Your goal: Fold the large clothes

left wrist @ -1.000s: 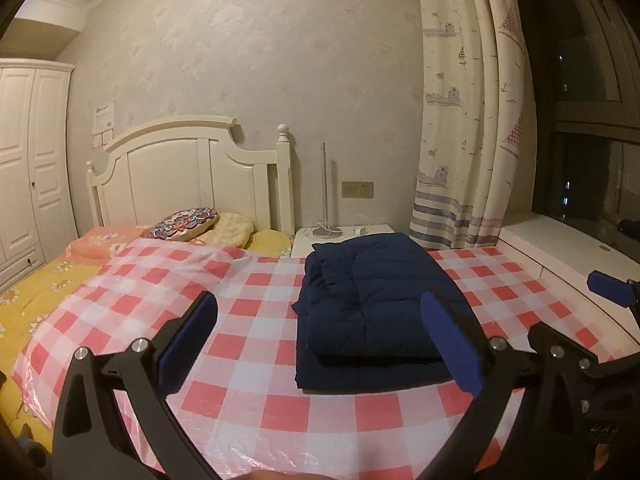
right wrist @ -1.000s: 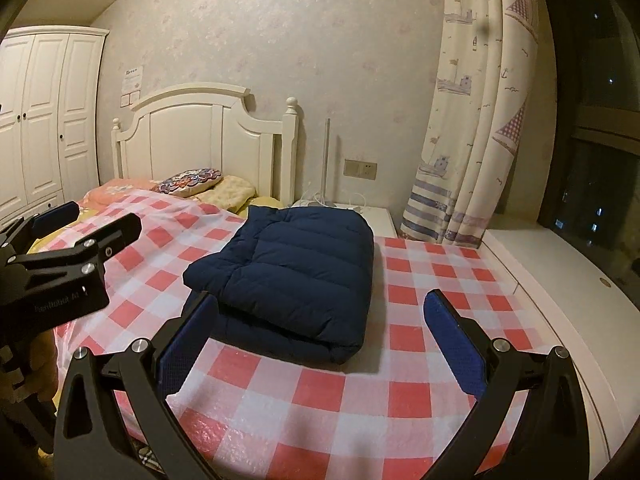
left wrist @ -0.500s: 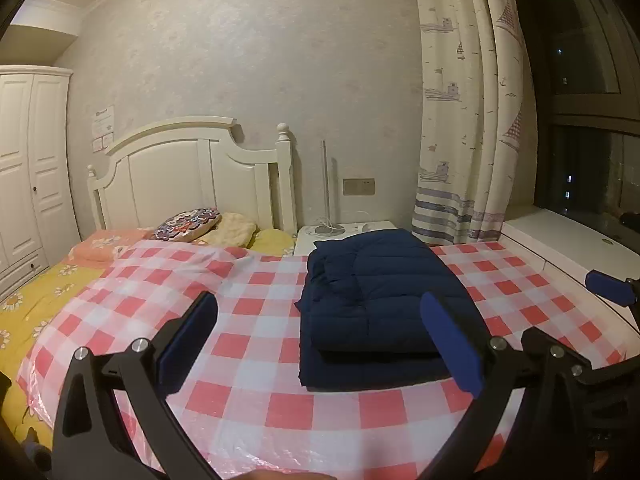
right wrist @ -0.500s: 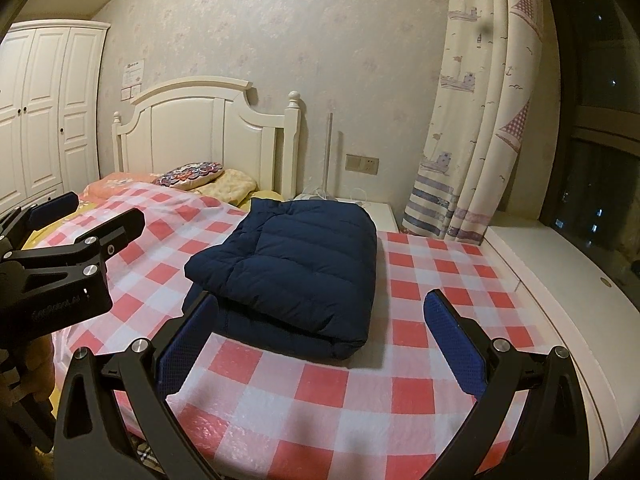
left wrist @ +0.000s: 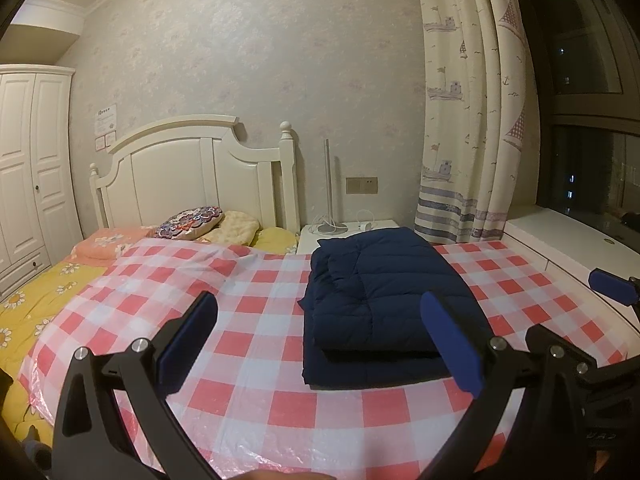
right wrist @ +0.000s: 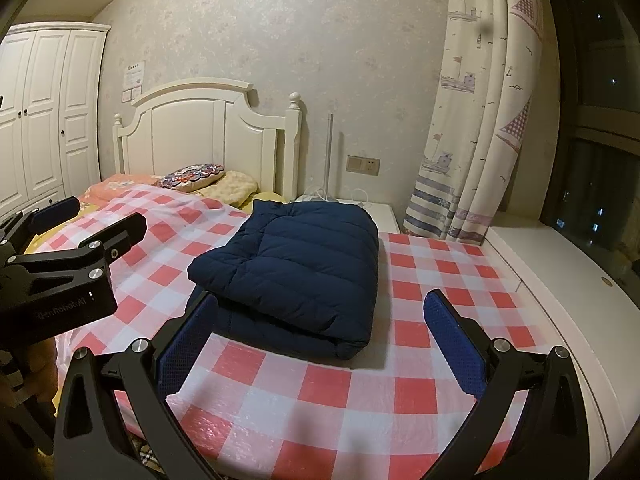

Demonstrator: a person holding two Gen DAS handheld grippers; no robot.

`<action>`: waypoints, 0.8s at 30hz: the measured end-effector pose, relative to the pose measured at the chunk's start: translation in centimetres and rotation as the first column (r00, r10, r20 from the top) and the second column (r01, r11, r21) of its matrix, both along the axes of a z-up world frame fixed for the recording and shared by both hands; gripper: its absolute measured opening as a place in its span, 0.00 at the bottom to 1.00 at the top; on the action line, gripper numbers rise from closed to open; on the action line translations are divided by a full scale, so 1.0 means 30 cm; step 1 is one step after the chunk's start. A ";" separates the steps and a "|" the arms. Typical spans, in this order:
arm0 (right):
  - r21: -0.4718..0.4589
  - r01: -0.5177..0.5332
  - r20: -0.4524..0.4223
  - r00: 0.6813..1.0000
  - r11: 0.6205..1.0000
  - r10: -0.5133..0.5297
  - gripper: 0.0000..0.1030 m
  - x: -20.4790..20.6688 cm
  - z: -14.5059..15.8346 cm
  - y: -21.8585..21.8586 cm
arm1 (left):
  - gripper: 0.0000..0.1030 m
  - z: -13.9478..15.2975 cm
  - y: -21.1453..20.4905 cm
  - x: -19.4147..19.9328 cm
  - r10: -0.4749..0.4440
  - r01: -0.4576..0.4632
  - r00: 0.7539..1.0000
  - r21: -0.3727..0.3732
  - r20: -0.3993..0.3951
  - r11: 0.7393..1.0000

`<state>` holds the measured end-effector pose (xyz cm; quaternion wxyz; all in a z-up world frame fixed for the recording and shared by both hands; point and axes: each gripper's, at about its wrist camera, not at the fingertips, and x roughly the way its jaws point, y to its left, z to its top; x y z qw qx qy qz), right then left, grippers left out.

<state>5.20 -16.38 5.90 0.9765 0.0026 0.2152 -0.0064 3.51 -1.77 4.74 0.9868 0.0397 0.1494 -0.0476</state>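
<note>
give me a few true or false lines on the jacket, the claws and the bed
1. The jacket lies folded on the checked cover. True.
2. The right claw grips the jacket. False: it is open and holds nothing.
3. The left claw is open. True.
4. The jacket is red. False: it is dark blue.
5. Pillows lie by the headboard. True.

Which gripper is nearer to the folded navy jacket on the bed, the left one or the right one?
The right gripper, probably. Its fingers frame the near edge of the folded navy jacket without touching it. The left gripper is held off to the jacket's left. Both are open and empty.
</note>
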 end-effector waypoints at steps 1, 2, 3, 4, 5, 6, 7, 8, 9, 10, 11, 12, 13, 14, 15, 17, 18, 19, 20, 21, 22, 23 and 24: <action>-0.001 0.000 0.000 1.000 1.000 0.000 0.96 0.000 0.000 0.001 | 0.98 -0.001 0.001 0.000 0.000 0.000 1.000 -0.001 0.000 1.000; -0.001 0.001 0.000 1.000 1.000 -0.001 0.96 0.000 0.000 0.002 | 0.98 -0.001 0.001 0.001 -0.001 0.001 1.000 0.000 -0.001 1.000; -0.001 -0.001 -0.001 1.000 1.000 0.001 0.96 0.000 0.000 0.004 | 0.98 -0.002 0.001 0.001 -0.001 0.001 1.000 0.000 -0.001 1.000; -0.001 -0.002 0.000 1.000 1.000 0.002 0.96 0.000 0.000 0.004 | 0.98 -0.002 0.002 0.001 -0.001 0.001 1.000 0.000 -0.001 1.000; -0.001 -0.004 0.001 1.000 1.000 0.004 0.96 -0.001 0.001 0.006 | 0.98 -0.003 0.002 0.001 -0.001 0.001 1.000 0.001 -0.002 1.000; -0.002 -0.005 0.001 1.000 1.000 0.005 0.96 -0.001 0.002 0.008 | 0.98 -0.001 0.001 0.001 -0.001 0.001 1.000 0.000 -0.001 1.000; -0.003 -0.008 0.001 1.000 1.000 0.008 0.96 -0.001 0.002 0.012 | 0.98 -0.002 0.002 0.001 -0.001 0.001 1.000 0.000 -0.001 1.000; -0.003 -0.010 0.001 1.000 1.000 0.010 0.96 -0.002 0.003 0.012 | 0.98 -0.002 0.001 0.001 -0.002 0.002 1.000 0.000 -0.002 1.000; -0.003 -0.011 0.001 1.000 1.000 0.011 0.96 -0.002 0.003 0.016 | 0.98 -0.002 0.001 0.000 -0.001 0.001 1.000 0.000 -0.002 1.000; -0.003 -0.011 0.001 1.000 1.000 0.011 0.96 -0.002 0.003 0.018 | 0.98 -0.001 -0.001 0.000 0.000 0.000 1.000 0.000 -0.001 1.000; -0.003 -0.011 0.001 1.000 1.000 0.011 0.96 -0.002 0.002 0.021 | 0.98 -0.003 0.001 0.000 0.000 0.000 1.000 0.000 -0.001 1.000; -0.004 -0.012 0.000 1.000 1.000 0.012 0.96 -0.002 0.001 0.023 | 0.98 -0.002 0.000 0.000 0.000 0.000 1.000 -0.001 -0.002 1.000; -0.004 -0.013 -0.001 1.000 1.000 0.013 0.96 -0.001 0.000 0.025 | 0.98 -0.003 0.000 0.001 -0.001 0.001 1.000 -0.001 -0.004 1.000; -0.004 -0.015 -0.002 1.000 1.000 0.015 0.96 -0.002 -0.001 0.026 | 0.98 -0.003 0.000 0.000 -0.001 0.001 1.000 -0.001 -0.005 1.000; -0.004 -0.016 -0.003 1.000 1.000 0.016 0.96 -0.002 -0.003 0.028 | 0.98 -0.005 0.000 0.000 -0.001 0.001 1.000 -0.002 -0.007 1.000; -0.006 -0.019 -0.005 1.000 1.000 0.019 0.96 -0.001 -0.006 0.030 | 0.98 -0.012 -0.002 -0.001 0.001 -0.001 1.000 0.000 -0.010 1.000; -0.006 -0.019 -0.006 1.000 1.000 0.019 0.96 0.000 -0.009 0.029 | 0.98 -0.016 -0.004 0.000 0.002 -0.002 1.000 0.002 -0.014 1.000; -0.004 -0.021 -0.010 1.000 1.000 0.021 0.96 0.002 -0.012 0.030 | 0.98 -0.019 -0.007 0.001 0.003 -0.003 1.000 0.002 -0.016 1.000; -0.002 -0.023 -0.013 1.000 1.000 0.023 0.96 0.005 -0.017 0.029 | 0.98 -0.026 -0.010 0.005 0.000 0.000 1.000 0.003 -0.024 1.000; 0.000 -0.025 -0.021 0.999 1.000 0.025 0.96 0.009 -0.023 0.031 | 0.98 -0.034 -0.011 0.011 -0.005 0.005 1.000 0.003 -0.031 1.000; 0.000 -0.026 -0.026 0.999 1.000 0.026 0.96 0.014 -0.029 0.031 | 0.98 -0.037 -0.014 0.015 -0.007 0.008 0.999 0.004 -0.037 1.000; 0.001 -0.028 -0.032 0.999 1.000 0.028 0.96 0.019 -0.037 0.030 | 0.98 -0.047 -0.021 0.024 -0.013 0.014 0.999 0.006 -0.049 1.000; 0.002 -0.032 -0.038 0.999 0.999 0.032 0.96 0.026 -0.046 0.029 | 0.98 -0.058 -0.027 0.034 -0.016 0.016 0.998 0.009 -0.057 1.000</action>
